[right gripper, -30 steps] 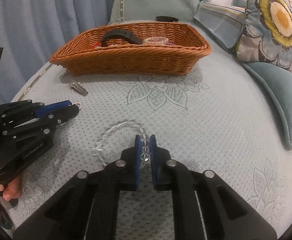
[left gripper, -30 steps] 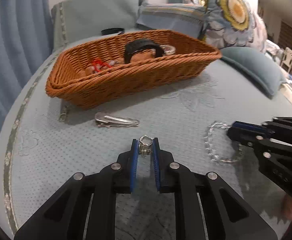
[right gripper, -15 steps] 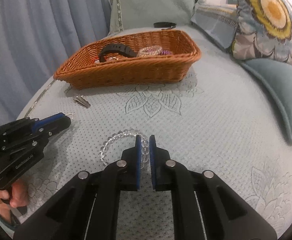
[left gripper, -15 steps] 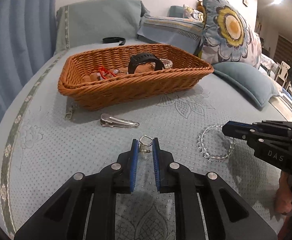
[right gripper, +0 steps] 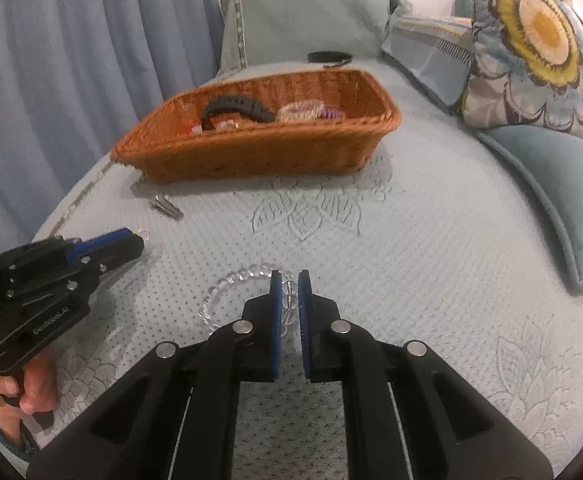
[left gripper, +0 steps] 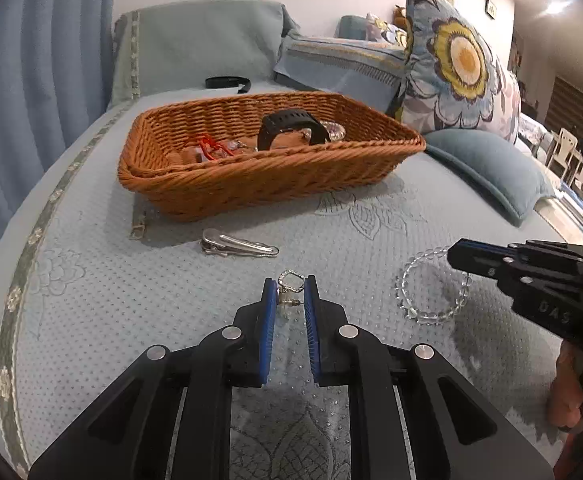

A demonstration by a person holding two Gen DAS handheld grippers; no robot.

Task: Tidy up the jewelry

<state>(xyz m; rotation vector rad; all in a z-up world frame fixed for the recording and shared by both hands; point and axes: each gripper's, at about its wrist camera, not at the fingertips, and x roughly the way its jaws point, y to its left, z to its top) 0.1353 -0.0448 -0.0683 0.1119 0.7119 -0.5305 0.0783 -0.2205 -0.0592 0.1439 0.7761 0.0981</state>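
Note:
My left gripper (left gripper: 290,285) is shut on a small silver earring (left gripper: 290,286), whose loop sticks out past the blue pads. A clear bead bracelet (right gripper: 227,286) lies mostly on the bedspread, and my right gripper (right gripper: 289,280) is shut on its right side. In the left wrist view the bracelet (left gripper: 419,304) is at the right under the right gripper (left gripper: 457,254). Farther back stands a wicker basket (left gripper: 251,184) with a black watch (left gripper: 291,124), red cord and other pieces inside. A silver hair clip (left gripper: 237,243) lies in front of it.
A black band (left gripper: 225,81) lies behind the basket near the headboard cushion. A floral pillow (left gripper: 459,64) and a teal cushion (left gripper: 487,164) sit at the right. Blue curtains (right gripper: 71,60) hang at the left. A hand (right gripper: 23,392) holds the left gripper.
Both wrist views have tilted up a little, so the basket sits lower and farther in frame. The earring and bracelet stay gripped; the bracelet looks slightly lifted at the held side.

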